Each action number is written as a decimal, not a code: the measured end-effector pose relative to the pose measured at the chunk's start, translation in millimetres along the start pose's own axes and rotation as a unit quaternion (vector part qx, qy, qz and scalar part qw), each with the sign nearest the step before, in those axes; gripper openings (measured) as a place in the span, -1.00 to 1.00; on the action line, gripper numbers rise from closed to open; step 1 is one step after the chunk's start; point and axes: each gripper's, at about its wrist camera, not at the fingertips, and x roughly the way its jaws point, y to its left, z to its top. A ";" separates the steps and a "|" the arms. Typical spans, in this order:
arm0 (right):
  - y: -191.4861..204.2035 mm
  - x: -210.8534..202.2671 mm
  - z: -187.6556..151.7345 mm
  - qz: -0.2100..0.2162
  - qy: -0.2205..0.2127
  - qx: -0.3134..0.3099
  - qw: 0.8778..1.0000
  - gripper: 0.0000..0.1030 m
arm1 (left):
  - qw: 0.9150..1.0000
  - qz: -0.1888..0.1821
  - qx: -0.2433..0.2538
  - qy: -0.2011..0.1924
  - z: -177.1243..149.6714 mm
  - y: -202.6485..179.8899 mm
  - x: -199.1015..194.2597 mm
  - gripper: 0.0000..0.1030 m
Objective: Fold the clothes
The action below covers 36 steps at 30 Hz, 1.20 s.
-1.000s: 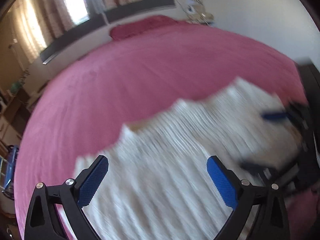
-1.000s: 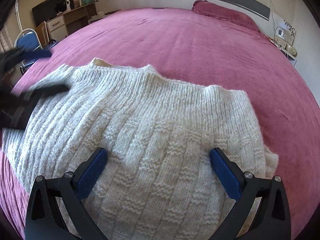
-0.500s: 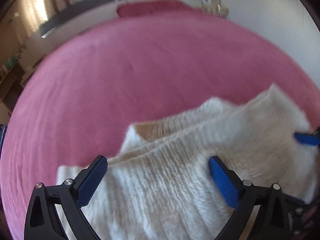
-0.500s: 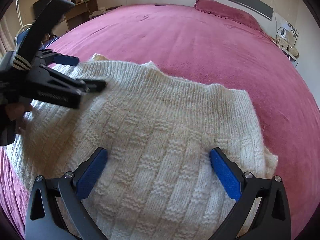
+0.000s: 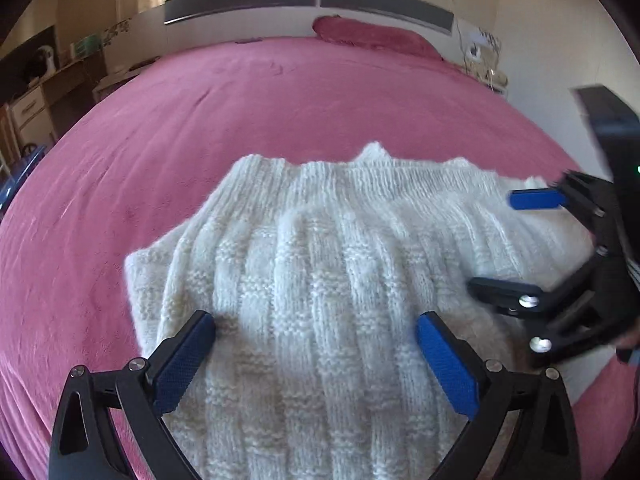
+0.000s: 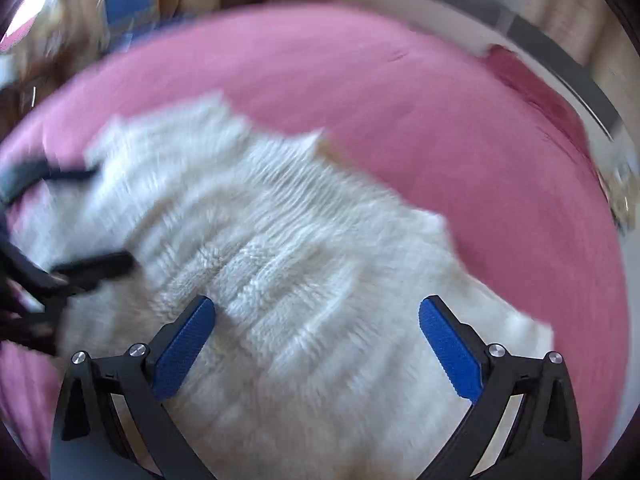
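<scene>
cream chunky-knit sweater (image 5: 320, 280) lies on pink bedspread (image 5: 200, 120), long axis across both grippers. left gripper (image 5: 316, 356) and right gripper (image 6: 316, 344) gape wide, empty, sweater directly beneath; neither clearly nearer.

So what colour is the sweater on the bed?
Cream white, in a ribbed basket-weave knit; the sweater shows best in the left wrist view.

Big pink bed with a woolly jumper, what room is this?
Most likely a bedroom: a wide bed with a pink cover, a pink pillow by the headboard, and a wooden desk with drawers beside it.
</scene>
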 end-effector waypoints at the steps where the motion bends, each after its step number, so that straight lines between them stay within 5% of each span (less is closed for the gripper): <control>1: -14.2 2.4 -0.2 0.003 -0.002 0.025 1.000 1.00 | 1.000 0.000 0.007 0.003 2.1 -3.3 2.1 1.00; 5: -59.6 8.3 -2.8 0.022 -0.002 0.106 0.994 1.00 | 1.000 -0.005 0.021 0.009 5.1 -9.6 3.8 1.00; 9: -34.0 -18.1 16.8 -0.005 -0.051 0.062 0.997 1.00 | 1.000 -0.008 0.012 -0.010 0.2 -7.4 -2.9 1.00; 11: -13.9 -19.2 32.8 0.028 -0.071 0.024 0.997 1.00 | 1.000 -0.007 0.008 -0.013 -5.1 -8.5 -4.8 1.00; 13: 2.5 7.1 49.6 0.019 -0.024 -0.035 0.999 1.00 | 1.000 -0.009 0.009 -0.008 -8.2 -9.0 -3.8 1.00; 15: -14.0 31.1 57.6 0.041 0.000 -0.023 0.999 1.00 | 1.000 -0.012 0.014 -0.004 -5.7 -11.1 3.1 1.00; 18: -59.1 34.6 61.8 -0.008 -0.003 0.038 0.999 1.00 | 1.000 -0.018 0.014 -0.005 -1.4 -11.9 6.1 1.00; 21: -71.7 5.3 60.5 0.073 -0.047 0.068 0.994 1.00 | 1.000 -0.022 0.011 -0.007 0.5 -10.1 8.1 1.00; 23: -51.2 -1.3 59.1 0.119 -0.041 0.010 0.992 1.00 | 1.000 -0.022 0.008 -0.009 -0.6 -10.1 8.8 1.00; 26: -9.4 21.8 51.5 0.104 0.006 -0.114 0.988 1.00 | 1.000 -0.017 0.008 -0.002 -3.4 -7.2 10.0 1.00; 29: -34.6 38.7 60.6 0.112 -0.005 -0.066 0.991 1.00 | 1.000 -0.014 0.009 0.003 -1.7 -7.0 12.7 1.00; 33: -61.8 41.2 62.1 0.035 0.002 -0.054 0.998 1.00 | 1.000 -0.010 0.017 0.006 0.2 -11.4 17.2 1.00; 36: -83.0 10.5 45.8 0.075 -0.028 -0.007 0.997 1.00 | 1.000 -0.008 0.018 -0.001 2.3 -16.7 12.7 1.00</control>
